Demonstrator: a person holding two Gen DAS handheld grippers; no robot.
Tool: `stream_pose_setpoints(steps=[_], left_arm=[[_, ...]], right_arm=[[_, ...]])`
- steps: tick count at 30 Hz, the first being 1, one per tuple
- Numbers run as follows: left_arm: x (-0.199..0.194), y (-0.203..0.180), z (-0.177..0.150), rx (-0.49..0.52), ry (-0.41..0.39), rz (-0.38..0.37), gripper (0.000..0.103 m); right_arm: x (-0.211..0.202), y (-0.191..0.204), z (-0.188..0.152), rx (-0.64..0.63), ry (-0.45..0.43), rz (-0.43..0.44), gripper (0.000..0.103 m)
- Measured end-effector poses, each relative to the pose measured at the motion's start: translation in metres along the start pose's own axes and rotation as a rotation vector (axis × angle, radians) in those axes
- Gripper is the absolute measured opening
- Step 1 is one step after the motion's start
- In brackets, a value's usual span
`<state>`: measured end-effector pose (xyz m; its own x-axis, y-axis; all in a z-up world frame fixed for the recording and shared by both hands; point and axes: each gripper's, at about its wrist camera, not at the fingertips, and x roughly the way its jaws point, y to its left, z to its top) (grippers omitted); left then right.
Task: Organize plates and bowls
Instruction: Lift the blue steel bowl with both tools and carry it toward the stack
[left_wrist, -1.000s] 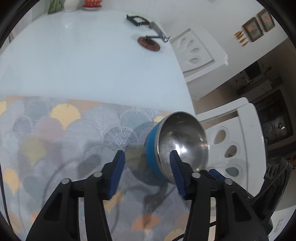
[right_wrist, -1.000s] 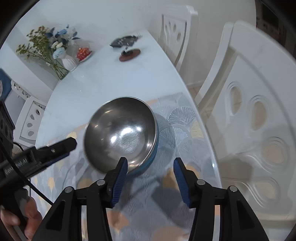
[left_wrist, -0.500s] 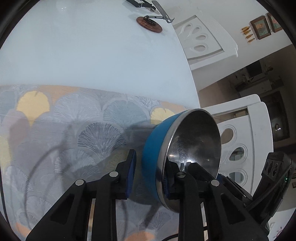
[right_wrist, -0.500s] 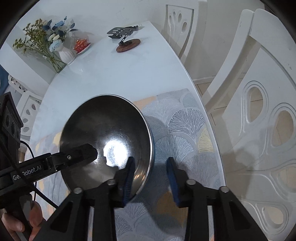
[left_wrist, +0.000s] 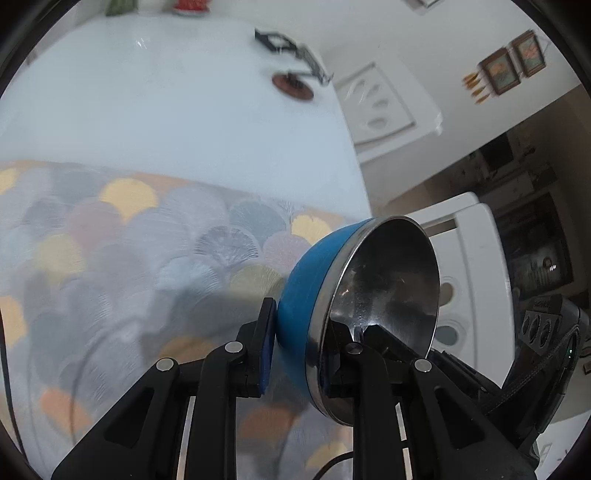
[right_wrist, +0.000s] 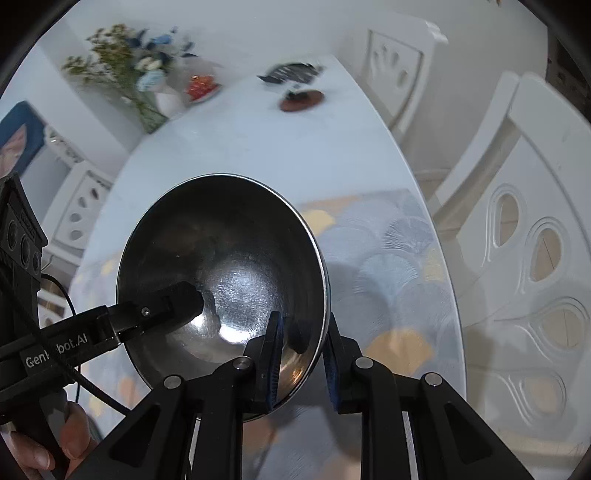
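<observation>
A steel bowl with a blue outside (left_wrist: 373, 295) (right_wrist: 221, 266) hangs tilted above the patterned placemat (left_wrist: 122, 266) (right_wrist: 391, 258). My left gripper (left_wrist: 295, 347) is shut on its near rim, one pad on the blue outside and the other inside. In the right wrist view my right gripper (right_wrist: 301, 365) is shut on the rim's right side, and the left gripper's black finger (right_wrist: 173, 304) reaches into the bowl from the left. A hand (right_wrist: 48, 439) holds that left gripper's handle.
The white oval table (left_wrist: 166, 110) carries a dark phone stand on a brown base (right_wrist: 301, 99), a vase of flowers (right_wrist: 147, 85) and a small red dish (right_wrist: 201, 86) at its far end. White chairs (right_wrist: 524, 236) stand close on the right side.
Both grippers went from open beside the resting bowl to shut on its rim. The bowl has tipped up and lifted off the placemat.
</observation>
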<state>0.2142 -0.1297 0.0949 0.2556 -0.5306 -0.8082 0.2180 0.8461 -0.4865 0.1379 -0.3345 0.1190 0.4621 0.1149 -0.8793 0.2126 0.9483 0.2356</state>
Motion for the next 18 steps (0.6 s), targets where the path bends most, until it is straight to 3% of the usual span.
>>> stream_pose_setpoints(steps=[9, 15, 18], left_arm=[[-0.125, 0.015, -0.037, 0.014, -0.134, 0.006, 0.016], [-0.211, 0.039, -0.071, 0.078, -0.232, 0.117, 0.016], [-0.252, 0.061, -0.087, 0.105, -0.26, 0.221, 0.016]], right_arm=[[-0.088, 0.096, -0.043, -0.098, -0.118, 0.02, 0.02], [-0.118, 0.173, -0.084, -0.123, -0.135, 0.091, 0.021], [-0.122, 0.216, -0.106, -0.14, -0.088, 0.18, 0.023]])
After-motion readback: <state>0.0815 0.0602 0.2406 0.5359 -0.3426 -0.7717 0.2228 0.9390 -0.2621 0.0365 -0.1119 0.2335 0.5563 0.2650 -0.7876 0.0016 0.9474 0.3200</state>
